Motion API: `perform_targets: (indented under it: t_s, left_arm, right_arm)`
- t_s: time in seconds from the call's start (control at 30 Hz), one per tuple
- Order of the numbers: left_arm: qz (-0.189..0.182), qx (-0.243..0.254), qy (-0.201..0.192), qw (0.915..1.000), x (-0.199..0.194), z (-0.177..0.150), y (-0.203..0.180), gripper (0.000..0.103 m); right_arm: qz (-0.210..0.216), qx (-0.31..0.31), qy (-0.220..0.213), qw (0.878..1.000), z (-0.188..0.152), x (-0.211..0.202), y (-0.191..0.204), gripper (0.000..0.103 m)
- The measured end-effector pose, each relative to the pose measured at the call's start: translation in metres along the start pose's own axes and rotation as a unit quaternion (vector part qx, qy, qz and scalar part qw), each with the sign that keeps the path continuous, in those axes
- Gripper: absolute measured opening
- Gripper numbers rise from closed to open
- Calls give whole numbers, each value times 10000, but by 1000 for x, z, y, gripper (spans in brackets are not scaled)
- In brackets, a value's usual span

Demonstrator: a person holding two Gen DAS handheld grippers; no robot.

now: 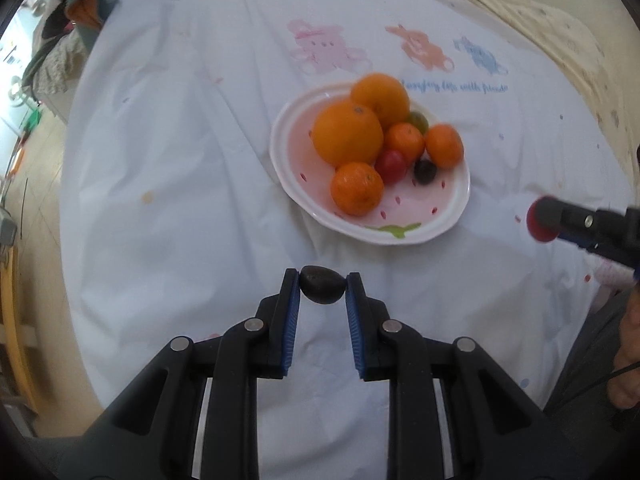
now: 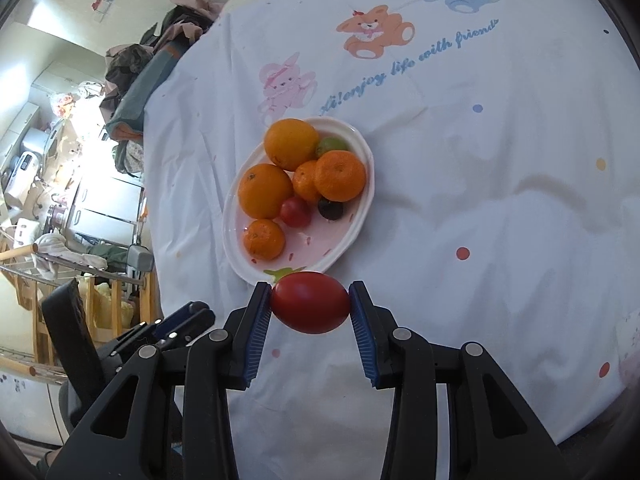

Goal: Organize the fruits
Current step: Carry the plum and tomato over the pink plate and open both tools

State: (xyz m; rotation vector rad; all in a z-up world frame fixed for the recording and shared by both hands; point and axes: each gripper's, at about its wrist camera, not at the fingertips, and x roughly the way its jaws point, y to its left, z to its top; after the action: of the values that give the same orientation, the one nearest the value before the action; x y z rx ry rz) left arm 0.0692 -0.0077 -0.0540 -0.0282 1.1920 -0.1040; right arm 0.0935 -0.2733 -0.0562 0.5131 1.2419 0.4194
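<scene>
While the left gripper (image 1: 323, 290) pinches a small dark fruit (image 1: 322, 289) between its blue pads (image 1: 293, 312), the right gripper (image 2: 310, 306) presses its two pads on a red tomato (image 2: 310, 302), one pad on each end. Both fruits are in the air above the white cloth (image 1: 180, 160). Ahead of the left fingers and a little to their right lies the plate (image 1: 286, 136), white and pink. Seen from the right gripper, its near rim is just beyond the tomato. On the plate are two big oranges (image 1: 347, 133), touching each other, three small mandarins (image 1: 357, 188), a small red tomato (image 1: 391, 166), a dark round fruit (image 1: 425, 171) and a green one (image 1: 418, 119) half hidden behind the oranges. Printed bears (image 2: 374, 30) and blue writing (image 2: 416, 64) are on the cloth beyond the plate. Far to the right of the left fingers, the red tomato shows in the right gripper.
</scene>
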Motion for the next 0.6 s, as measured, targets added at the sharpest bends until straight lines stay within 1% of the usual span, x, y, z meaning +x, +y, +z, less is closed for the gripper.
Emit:
perform_targets:
  t_s: [0.13,0.27,0.4,0.5,0.6]
  left_arm:
    - [-51,19,-272,9996,-20,17,1,19]
    - [55,167,-505,9986,-32,37,1,20]
    - [134,176,-565,9982,-32,52,4,20]
    - [146,73,-558,9983,-26,60,7,20]
    - [191,23,-547,9983,-19,65,7,20]
  right_arm:
    - [477,-8,-213,9986,3,-11,9,42]
    - [637,-182,-326,9973,13,-13,21,42]
    - [536,-315,-371,9974,28,-8,26,42]
    - [577,-264,-317,9975,38,1,24,42]
    - [482,-296,-258,9981,48,11,23,42]
